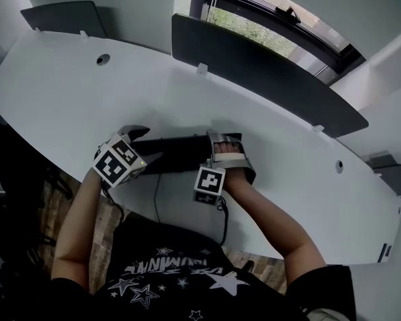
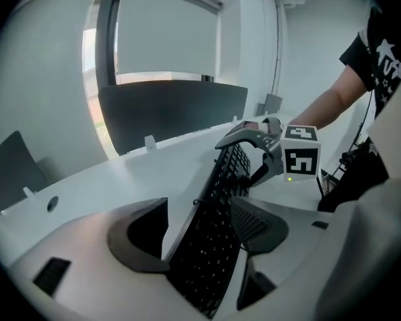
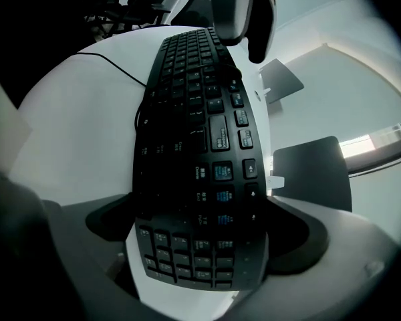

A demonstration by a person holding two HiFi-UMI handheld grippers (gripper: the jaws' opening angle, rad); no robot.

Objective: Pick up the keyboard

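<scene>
Keyboard (image 1: 177, 154) stretches left-right — long axis along the desk (image 1: 67, 92) edge.

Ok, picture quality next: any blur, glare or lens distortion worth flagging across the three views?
Head view: even daylight, sharp, the desk edge bowed by the lens, the window not blown out. Left gripper view: heavy fisheye, window strip overexposed, near end of the keyboard soft. Right gripper view: black vignette at left, nearest keys blurred, middle keys crisp.
</scene>
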